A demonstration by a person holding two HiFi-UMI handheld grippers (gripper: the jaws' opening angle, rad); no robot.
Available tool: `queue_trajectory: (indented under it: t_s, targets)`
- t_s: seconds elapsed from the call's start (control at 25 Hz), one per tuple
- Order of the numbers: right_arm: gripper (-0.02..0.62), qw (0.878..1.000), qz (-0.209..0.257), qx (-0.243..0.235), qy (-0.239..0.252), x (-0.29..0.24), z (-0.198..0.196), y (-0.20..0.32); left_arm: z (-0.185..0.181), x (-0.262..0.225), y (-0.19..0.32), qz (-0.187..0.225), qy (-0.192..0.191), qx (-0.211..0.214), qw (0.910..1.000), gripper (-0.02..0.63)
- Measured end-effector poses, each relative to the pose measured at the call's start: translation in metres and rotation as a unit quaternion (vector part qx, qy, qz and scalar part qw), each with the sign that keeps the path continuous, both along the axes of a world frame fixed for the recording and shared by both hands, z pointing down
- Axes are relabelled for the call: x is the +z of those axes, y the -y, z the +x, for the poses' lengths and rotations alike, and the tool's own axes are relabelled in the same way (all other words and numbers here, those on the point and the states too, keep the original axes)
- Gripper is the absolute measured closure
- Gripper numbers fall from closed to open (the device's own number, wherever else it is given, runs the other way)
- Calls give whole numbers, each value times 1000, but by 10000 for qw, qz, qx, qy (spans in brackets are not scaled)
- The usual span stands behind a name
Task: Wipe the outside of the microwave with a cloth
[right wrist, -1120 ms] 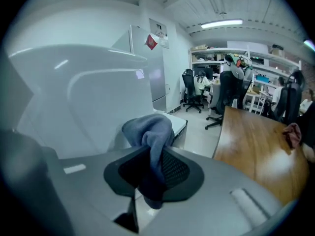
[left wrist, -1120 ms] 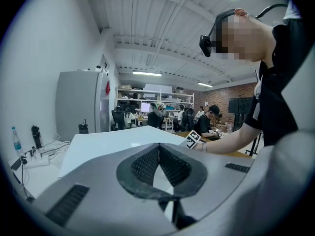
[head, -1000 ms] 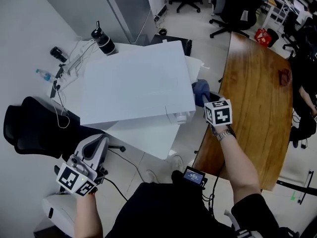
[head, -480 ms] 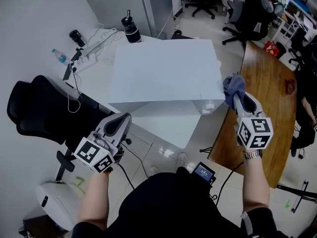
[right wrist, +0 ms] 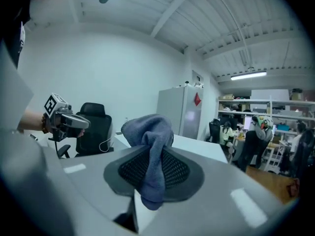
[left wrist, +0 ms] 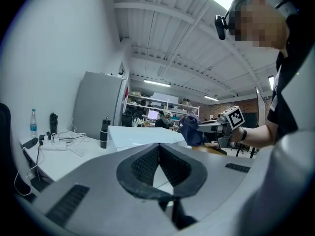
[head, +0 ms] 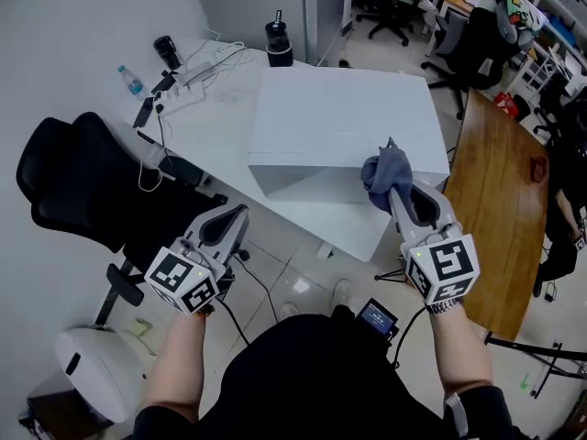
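Now right gripper (head: 395, 192) fingers clamp blue cloth (head: 380, 172) near microwave (head: 339, 117); left gripper (head: 239, 214) fingers together; cabinet (right wrist: 183, 114) bears red sticker (right wrist: 197, 99).

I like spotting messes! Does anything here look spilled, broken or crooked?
Nothing looks spilled or broken. The white microwave sits flat on the table. The only untidy bit is the loose tangle of cables at the table's far corner. The blue cloth is scrunched, but only because the right claw pinches it.
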State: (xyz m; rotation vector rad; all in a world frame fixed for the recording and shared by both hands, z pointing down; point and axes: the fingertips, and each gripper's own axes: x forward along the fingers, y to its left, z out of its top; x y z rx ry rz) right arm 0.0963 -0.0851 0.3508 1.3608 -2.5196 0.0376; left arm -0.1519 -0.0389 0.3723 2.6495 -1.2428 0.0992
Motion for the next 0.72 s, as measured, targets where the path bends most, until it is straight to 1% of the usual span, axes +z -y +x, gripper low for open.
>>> queue_trajectory:
  t_s: [0.16, 0.36, 0.52, 0.72]
  targets:
    - [522, 9988, -175, -455, -2, 27, -74, -15, -27, -2, -19, 39, 14, -69, 10000, 601]
    - [522, 9963, -366, -776, -57, 66, -149, -24, -63, 0, -42, 44, 64, -246, 9997, 601]
    - [522, 9949, -444, -893, -146, 97, -190, -19, -89, 1, -57, 49, 117, -422, 9990, 601]
    - [523, 9942, -517, -914, -220, 133, -223, -3, -116, 2, -71, 33, 197, -608, 9980, 601]
